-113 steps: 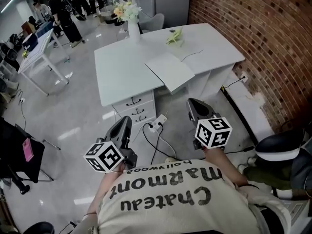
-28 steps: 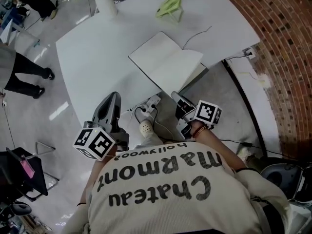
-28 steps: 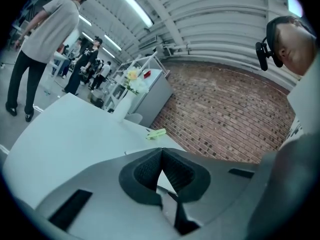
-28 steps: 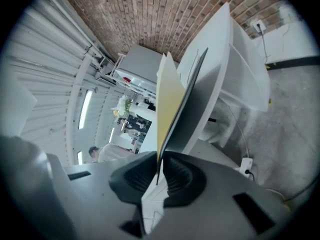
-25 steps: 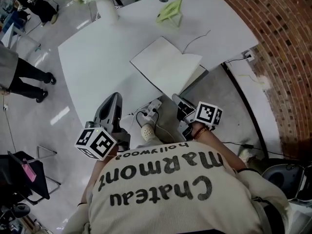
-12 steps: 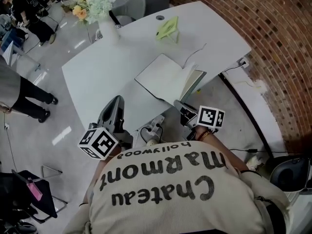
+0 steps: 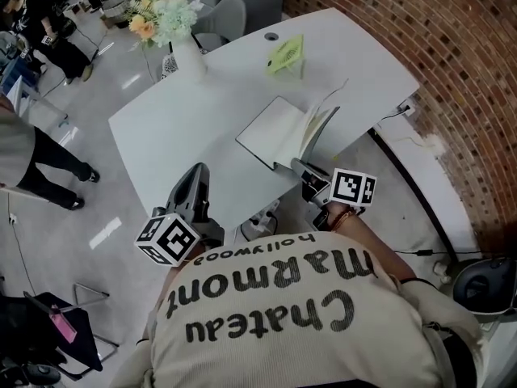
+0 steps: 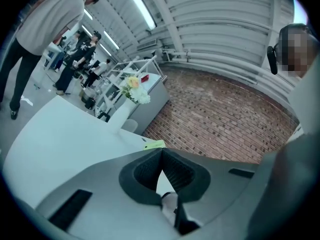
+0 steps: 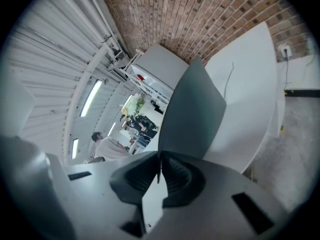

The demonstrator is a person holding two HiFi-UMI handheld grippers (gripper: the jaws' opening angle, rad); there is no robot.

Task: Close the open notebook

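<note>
An open notebook (image 7: 271, 129) lies near the front edge of the white table (image 7: 178, 128). Its left half is flat. Its right cover (image 7: 321, 124) stands up steeply, lifted off the table. My right gripper (image 7: 297, 166) pinches the near corner of that cover, and its jaws are closing on it. In the right gripper view the dark cover (image 9: 192, 109) rises straight out of the right gripper (image 9: 160, 157). My left gripper (image 7: 196, 173) hovers at the table's front edge, left of the notebook, shut with nothing in it. Its pads meet at the tip of the left gripper (image 8: 161, 153).
A white vase of flowers (image 7: 184, 53) stands at the table's back left. A light green stand (image 7: 284, 56) is behind the notebook. A brick wall (image 7: 452, 71) runs along the right. A person's legs (image 7: 48, 156) are at the left, and a power strip (image 7: 262, 213) lies under the table.
The notebook's right cover, flat a second ago, now stands steeply, raised by the right gripper. Both grippers have moved up toward the table.
</note>
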